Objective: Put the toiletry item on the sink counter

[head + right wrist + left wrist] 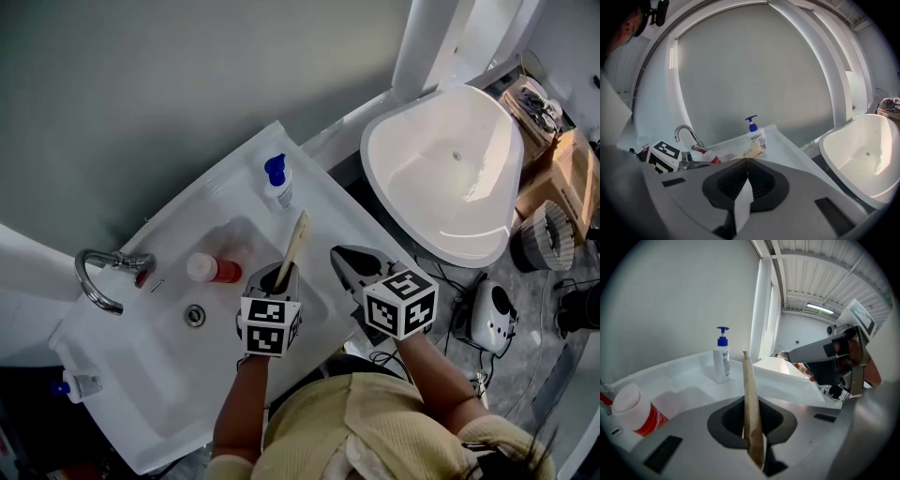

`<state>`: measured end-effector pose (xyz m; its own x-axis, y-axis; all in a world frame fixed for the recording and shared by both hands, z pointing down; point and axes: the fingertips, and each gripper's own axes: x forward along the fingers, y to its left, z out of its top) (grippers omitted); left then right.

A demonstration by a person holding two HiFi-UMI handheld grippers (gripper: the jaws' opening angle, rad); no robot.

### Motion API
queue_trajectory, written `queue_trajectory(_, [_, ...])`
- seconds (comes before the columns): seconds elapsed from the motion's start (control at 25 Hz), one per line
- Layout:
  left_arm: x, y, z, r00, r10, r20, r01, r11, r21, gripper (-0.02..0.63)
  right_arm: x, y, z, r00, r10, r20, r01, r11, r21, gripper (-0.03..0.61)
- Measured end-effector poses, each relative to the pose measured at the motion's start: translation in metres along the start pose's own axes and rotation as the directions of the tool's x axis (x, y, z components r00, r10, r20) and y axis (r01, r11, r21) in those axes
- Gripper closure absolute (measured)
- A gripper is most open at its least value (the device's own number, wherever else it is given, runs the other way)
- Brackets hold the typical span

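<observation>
Left gripper point(277, 281) is clamped on the tube's point(296, 242) lower end, holding it upright over the sink point(159, 361), with the pump bottle point(278, 183) at its twelve o'clock. Right gripper point(349, 264) is pinched together on nothing. The tube looks light and squashy, so a gentle hold near an end suits it best.

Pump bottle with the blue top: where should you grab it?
Grip the pump bottle round its white body, coming sideways from the basin side: it stands upright, the blue pump is thin, and the wall is behind it.

Tube point(298, 236): tan, possibly printed.
Pump bottle point(278, 183), twelve o'clock of tube: white, blue pump.
Bottle point(214, 269), nine o'clock: red, white cap.
Marker cubes point(270, 324): black-and-white squares.
Sink counter point(122, 412): white.
</observation>
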<state>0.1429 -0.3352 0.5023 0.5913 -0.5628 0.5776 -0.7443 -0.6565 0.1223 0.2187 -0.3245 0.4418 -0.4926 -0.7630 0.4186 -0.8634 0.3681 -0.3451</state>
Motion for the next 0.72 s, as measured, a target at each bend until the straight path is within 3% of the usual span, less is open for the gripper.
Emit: queue_trajectory(0.72, [0.036,0.006,0.011,0.996,0.056,-0.063,-0.056,0.998,-0.001,0.554,0.016,-0.033,-0.002,0.999,0.031,-0.044,-0.031,1.0,0.006,0.552])
